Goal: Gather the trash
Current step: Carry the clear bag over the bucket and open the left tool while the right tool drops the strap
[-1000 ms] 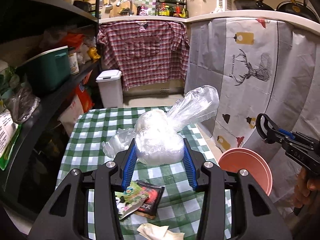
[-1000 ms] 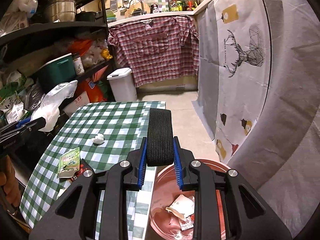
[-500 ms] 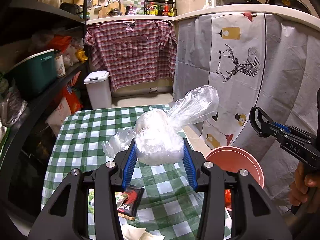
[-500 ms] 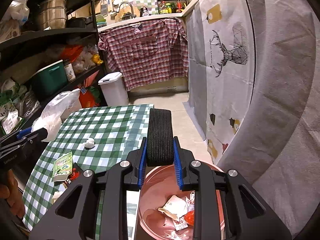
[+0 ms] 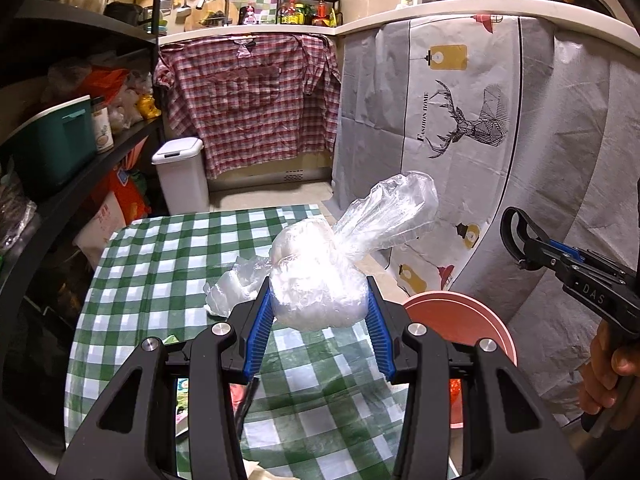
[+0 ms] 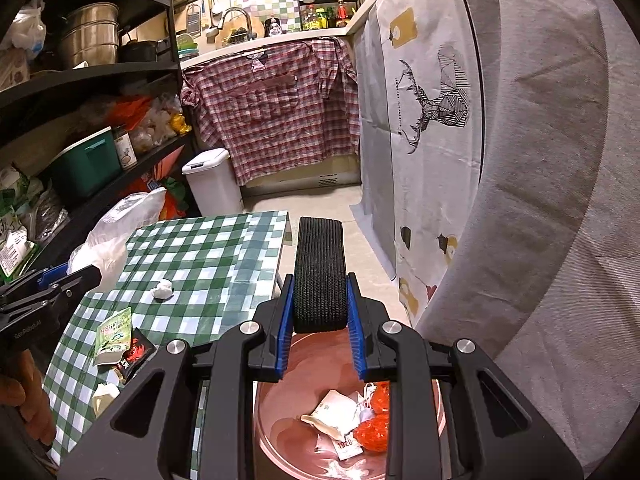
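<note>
My left gripper (image 5: 319, 312) is shut on a crumpled clear plastic bag (image 5: 324, 276) and holds it above the green checked table (image 5: 168, 264), left of the pink trash bin (image 5: 460, 324). My right gripper (image 6: 320, 308) is shut on a black ribbed strap (image 6: 320, 268) and holds it over the pink bin (image 6: 304, 436), which holds paper and orange wrappers (image 6: 374, 428). On the table lie a green packet (image 6: 114, 330), a dark packet (image 6: 136, 354), a white paper wad (image 6: 163, 290) and a crumpled paper (image 6: 105, 394).
A black shelf rack (image 5: 60, 128) with tubs and bags stands left of the table. A white pedal bin (image 5: 182, 180) stands on the floor beyond it. A grey deer-print curtain (image 5: 460, 128) runs along the right.
Both grippers moved forward and right; the left gripper with the bag has come nearer the pink bin. The right gripper sits further over the bin, showing more of its contents.
</note>
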The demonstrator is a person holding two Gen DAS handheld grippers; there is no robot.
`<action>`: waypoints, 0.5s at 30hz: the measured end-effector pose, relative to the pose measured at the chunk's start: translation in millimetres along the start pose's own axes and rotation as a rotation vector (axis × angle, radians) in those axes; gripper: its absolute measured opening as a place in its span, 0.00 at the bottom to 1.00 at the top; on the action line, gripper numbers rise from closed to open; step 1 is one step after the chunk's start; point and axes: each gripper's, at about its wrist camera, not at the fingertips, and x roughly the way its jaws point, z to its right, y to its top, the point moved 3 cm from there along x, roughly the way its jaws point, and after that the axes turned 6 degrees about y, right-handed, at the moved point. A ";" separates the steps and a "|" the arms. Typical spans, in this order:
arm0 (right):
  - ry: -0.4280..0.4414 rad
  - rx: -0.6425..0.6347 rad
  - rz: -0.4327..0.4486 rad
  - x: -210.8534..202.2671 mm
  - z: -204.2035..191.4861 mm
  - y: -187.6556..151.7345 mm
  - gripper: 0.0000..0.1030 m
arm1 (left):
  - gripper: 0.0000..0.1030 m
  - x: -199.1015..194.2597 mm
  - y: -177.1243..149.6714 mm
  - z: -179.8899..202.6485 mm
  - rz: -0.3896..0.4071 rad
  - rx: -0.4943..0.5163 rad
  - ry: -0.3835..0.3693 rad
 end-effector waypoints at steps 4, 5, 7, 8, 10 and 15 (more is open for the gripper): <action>-0.005 0.011 -0.005 0.6 5.5 -0.8 0.24 | 0.42 4.5 -0.8 9.8 -0.007 0.004 -0.013; -0.008 0.016 -0.007 1.0 7.9 -1.0 0.24 | 0.42 5.6 -1.1 12.3 -0.009 0.006 -0.017; -0.012 0.025 -0.012 1.9 11.9 -1.4 0.24 | 0.42 8.0 -2.0 18.5 -0.012 0.012 -0.024; -0.014 0.029 -0.015 2.3 13.6 -1.8 0.24 | 0.42 9.3 -2.6 22.3 -0.015 0.015 -0.031; -0.018 0.031 -0.016 2.4 15.5 -2.1 0.24 | 0.42 11.6 -3.8 27.8 -0.021 0.020 -0.044; -0.027 0.029 -0.016 2.7 18.8 -1.8 0.24 | 0.42 20.2 -9.0 43.1 -0.046 0.025 -0.075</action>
